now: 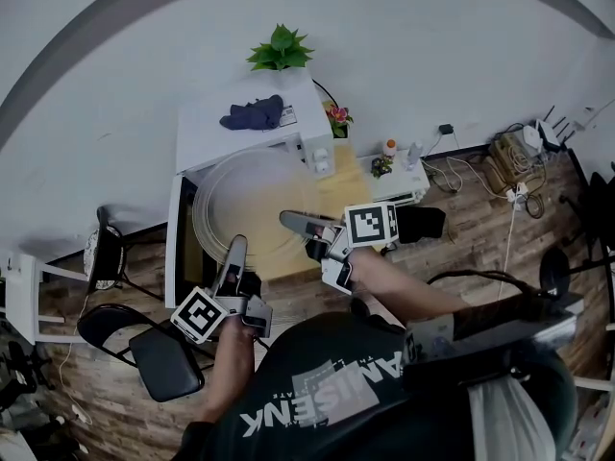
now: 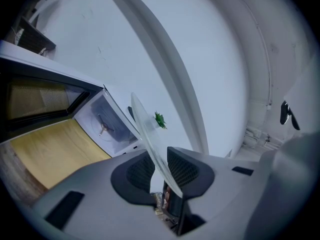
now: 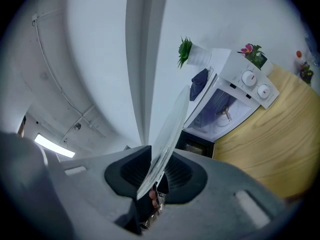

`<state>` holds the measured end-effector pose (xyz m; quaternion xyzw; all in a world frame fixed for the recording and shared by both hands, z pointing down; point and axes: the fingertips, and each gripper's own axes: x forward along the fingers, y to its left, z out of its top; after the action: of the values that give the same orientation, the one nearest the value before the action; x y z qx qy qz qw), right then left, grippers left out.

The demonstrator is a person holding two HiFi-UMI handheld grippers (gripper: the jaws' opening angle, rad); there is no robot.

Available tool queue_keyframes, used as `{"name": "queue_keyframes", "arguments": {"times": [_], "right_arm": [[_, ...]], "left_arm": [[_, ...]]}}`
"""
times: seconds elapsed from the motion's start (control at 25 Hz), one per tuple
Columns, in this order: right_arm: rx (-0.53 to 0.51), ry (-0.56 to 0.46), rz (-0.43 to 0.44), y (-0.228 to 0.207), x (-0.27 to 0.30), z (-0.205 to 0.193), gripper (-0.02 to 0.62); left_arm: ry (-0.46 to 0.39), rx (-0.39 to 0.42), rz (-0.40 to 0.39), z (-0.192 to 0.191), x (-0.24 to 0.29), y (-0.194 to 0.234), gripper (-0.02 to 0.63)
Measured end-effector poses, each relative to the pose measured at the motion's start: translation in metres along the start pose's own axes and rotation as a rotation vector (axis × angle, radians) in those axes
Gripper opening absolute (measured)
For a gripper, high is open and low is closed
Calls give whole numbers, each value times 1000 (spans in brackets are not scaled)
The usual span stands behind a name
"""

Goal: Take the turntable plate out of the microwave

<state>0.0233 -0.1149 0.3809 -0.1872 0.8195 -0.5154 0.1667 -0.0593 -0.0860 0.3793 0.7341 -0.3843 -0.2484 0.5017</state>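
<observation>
The clear glass turntable plate (image 1: 248, 205) is held out in front of the white microwave (image 1: 245, 123), whose door (image 1: 177, 248) hangs open to the left. My left gripper (image 1: 235, 250) is shut on the plate's near-left rim. My right gripper (image 1: 292, 221) is shut on its near-right rim. In the left gripper view the plate (image 2: 149, 131) runs edge-on between the pads of the left gripper (image 2: 161, 169), and the empty cavity with its spindle (image 2: 102, 127) shows behind. In the right gripper view the plate (image 3: 171, 129) likewise sits edge-on in the right gripper (image 3: 156, 172).
The microwave stands on a wooden table (image 1: 332, 195). A potted plant (image 1: 281, 50) and a dark cloth (image 1: 252, 114) lie on its top, with flowers (image 1: 337, 116) and small bottles (image 1: 389, 148) beside it. A black chair (image 1: 159, 356) stands at lower left; cables (image 1: 500, 166) lie at right.
</observation>
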Motion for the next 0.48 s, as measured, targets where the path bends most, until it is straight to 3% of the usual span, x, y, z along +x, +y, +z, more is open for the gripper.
{"name": "queue_keyframes", "arguments": {"times": [0.48], "right_arm": [[-4,-6,-24,-1,0,-12,80]], "left_arm": [[29,-11,-18,-2,-8,2,78]]}}
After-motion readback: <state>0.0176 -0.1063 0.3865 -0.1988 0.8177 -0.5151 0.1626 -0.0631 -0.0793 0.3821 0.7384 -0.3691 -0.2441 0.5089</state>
